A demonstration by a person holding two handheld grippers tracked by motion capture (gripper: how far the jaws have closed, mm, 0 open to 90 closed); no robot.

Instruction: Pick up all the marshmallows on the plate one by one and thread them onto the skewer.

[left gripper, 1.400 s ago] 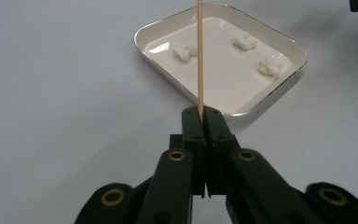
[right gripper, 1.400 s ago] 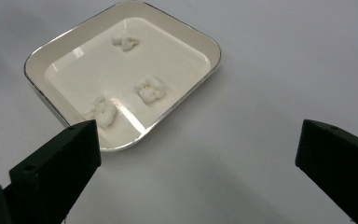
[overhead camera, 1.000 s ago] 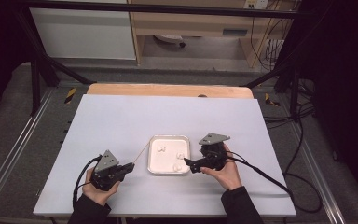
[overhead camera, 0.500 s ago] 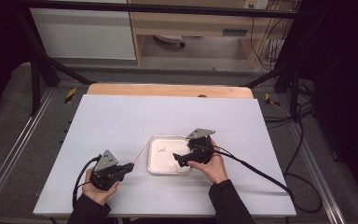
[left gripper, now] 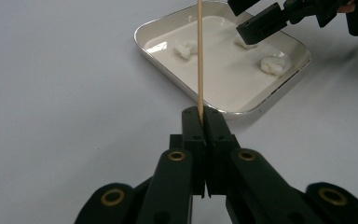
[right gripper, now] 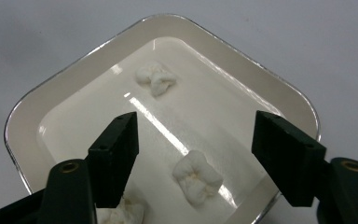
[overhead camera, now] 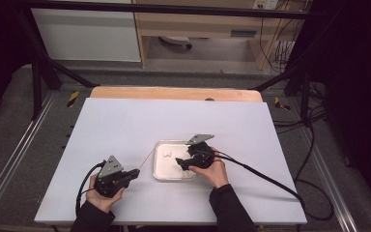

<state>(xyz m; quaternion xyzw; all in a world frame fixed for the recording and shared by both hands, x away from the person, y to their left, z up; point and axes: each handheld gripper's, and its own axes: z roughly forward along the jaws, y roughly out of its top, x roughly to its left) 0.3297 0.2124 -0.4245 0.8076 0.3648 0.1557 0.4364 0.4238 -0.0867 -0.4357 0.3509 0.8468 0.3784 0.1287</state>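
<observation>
A: Three white lumps sit in the tray (overhead camera: 160, 170), which lies near the front middle of the table (overhead camera: 125, 121) in the high view. What has changed there?

B: The right gripper (overhead camera: 182, 163) stood at the tray's right edge a second ago; it has since come left and down over the tray's right half. The left gripper (overhead camera: 134, 174) has kept its place left of the tray, clenched on a thin wooden stick (overhead camera: 146, 159) that slants up toward the tray's left rim.

A: And the left gripper view?

B: Its jaws are pressed flat together on the stick (left gripper: 199, 51), which runs straight away over the tray (left gripper: 168, 60). At the far right the right gripper (left gripper: 261, 28) hangs over one marshmallow-like lump (left gripper: 240, 42); two more lumps lie apart from it.

A: The right gripper view?

B: The jaws have just been closing, yet they are not gripping: a clear gap shows on each side of the lump (right gripper: 196, 183) lying between them on the tray floor (right gripper: 214, 107). Another lump (right gripper: 154, 78) lies farther off, a third (right gripper: 121, 215) by the left jaw.

A: Meaning?

B: I judge the pick-up is about to happen; once gripped, the lump likely goes onto the stick.
</observation>
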